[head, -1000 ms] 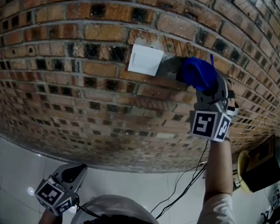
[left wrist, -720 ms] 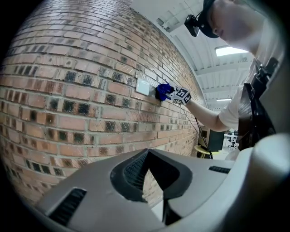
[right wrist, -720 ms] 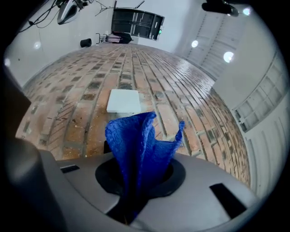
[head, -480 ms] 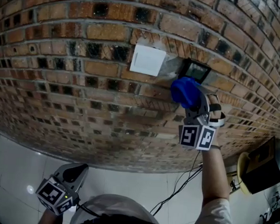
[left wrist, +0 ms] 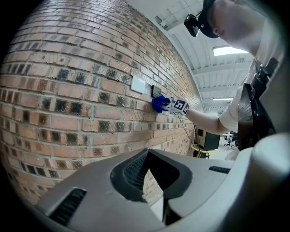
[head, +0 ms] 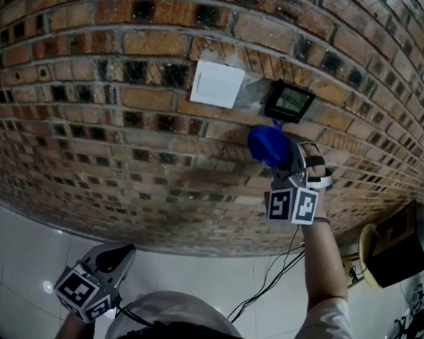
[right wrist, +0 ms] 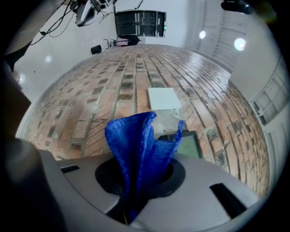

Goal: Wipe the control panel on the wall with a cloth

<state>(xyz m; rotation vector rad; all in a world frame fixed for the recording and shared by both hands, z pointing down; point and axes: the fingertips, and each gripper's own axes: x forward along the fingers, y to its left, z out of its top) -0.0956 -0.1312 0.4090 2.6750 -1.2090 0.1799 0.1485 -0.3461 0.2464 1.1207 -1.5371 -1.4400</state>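
Note:
The control panel (head: 291, 100) is a small dark box with a greenish screen on the brick wall, just right of a white switch plate (head: 217, 84). My right gripper (head: 279, 156) is shut on a bunched blue cloth (head: 269, 144), which sits just below and left of the panel, near the bricks. In the right gripper view the cloth (right wrist: 138, 149) rises from the jaws and hides the left part of the panel (right wrist: 189, 144). My left gripper (head: 113, 259) hangs low near the floor, far from the panel, shut with nothing in it.
The brick wall (head: 93, 122) fills most of the view, with pale floor tiles (head: 20, 254) below it. Black cables (head: 281, 266) hang beside my right arm. A dark box on a yellow stand (head: 393, 248) sits at the far right.
My right gripper with the cloth has slid down and to the left off the panel, which now shows in full. The left gripper has stayed put.

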